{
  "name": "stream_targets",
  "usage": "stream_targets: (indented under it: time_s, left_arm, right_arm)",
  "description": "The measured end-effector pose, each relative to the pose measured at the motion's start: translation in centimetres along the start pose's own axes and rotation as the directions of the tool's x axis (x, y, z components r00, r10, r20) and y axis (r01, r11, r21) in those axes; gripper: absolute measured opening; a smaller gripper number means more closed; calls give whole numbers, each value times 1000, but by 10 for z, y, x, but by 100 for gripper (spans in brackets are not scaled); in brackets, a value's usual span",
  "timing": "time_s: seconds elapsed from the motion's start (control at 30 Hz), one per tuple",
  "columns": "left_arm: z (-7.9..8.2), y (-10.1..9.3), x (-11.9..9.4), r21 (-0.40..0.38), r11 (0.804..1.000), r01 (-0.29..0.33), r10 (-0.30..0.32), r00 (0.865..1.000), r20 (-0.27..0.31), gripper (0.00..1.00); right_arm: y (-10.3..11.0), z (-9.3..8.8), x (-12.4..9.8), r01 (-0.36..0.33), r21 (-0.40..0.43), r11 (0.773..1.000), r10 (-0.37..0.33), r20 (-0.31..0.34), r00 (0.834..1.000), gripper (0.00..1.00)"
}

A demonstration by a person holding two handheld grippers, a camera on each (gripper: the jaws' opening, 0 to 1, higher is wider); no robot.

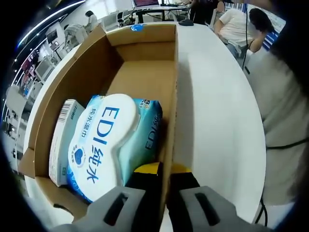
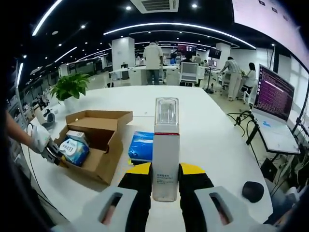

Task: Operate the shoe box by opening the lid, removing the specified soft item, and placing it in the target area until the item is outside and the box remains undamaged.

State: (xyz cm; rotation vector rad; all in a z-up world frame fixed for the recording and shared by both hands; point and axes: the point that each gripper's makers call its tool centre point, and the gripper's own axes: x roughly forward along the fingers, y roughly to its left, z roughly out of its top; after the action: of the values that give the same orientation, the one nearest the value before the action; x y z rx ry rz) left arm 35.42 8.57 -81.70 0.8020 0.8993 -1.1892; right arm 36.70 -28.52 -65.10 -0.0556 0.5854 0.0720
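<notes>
The brown cardboard shoe box (image 1: 145,79) stands open on the white table, its lid flap (image 2: 99,118) folded back. Inside lies a soft blue and white wipes pack (image 1: 104,145) marked "EDI", with a small white carton (image 1: 60,140) beside it. My left gripper (image 1: 164,176) is shut on the box's side wall, one jaw inside and one outside. In the right gripper view the box (image 2: 104,162) sits at the left, with a gloved hand holding the left gripper (image 2: 50,152) at its edge. My right gripper (image 2: 165,176) is shut on an upright white bottle (image 2: 165,145) with a clear cap.
A blue soft pack (image 2: 142,145) lies on the table (image 2: 212,130) just right of the box. A potted plant (image 2: 70,87), a monitor (image 2: 273,96) and a black mouse (image 2: 252,191) sit around the table's edges. People stand and sit at desks behind.
</notes>
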Motion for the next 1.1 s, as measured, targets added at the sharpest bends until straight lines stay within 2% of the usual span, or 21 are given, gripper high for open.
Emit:
stream_targets:
  time_s: [0.17,0.5,0.63,0.67,0.7,0.73,0.83,0.9,1.1]
  left_arm:
    - [0,0,0,3,1000,0,0,1000,0,2]
    - [0,0,0,1,1000,0,0,1000,0,2]
    - [0,0,0,0,1000,2,-2,1000,-1,2]
    - [0,0,0,-1,1000,3,-3,1000,-1,2]
    - [0,0,0,-1,1000,3,-3,1000,-1,2]
    - [0,0,-1,-1,1000,3,-3,1000,-1,2]
    - [0,0,-1,-3,1000,4,-4,1000,-1,2]
    - [0,0,0,-3,1000,3,-3,1000,0,2]
    - [0,0,0,-4,1000,2,-2,1000,0,2]
  right_arm:
    - [-8,-11,2,10,30,999,-10,-15,1000,17]
    - [-15,-50,18,12,63,998,-5,-109,994,17]
    - [-22,-63,29,19,120,993,-2,-140,990,17]
    - [-22,-68,31,23,176,984,4,-149,989,17]
    - [-17,-73,33,17,264,964,25,-157,987,17]
    - [-12,-76,34,2,301,954,51,-168,985,17]
    - [-7,-83,38,-3,244,970,47,-174,984,17]
    - [-1,-92,41,-19,245,969,74,-217,973,17]
    - [-18,-88,50,4,258,966,54,-217,975,17]
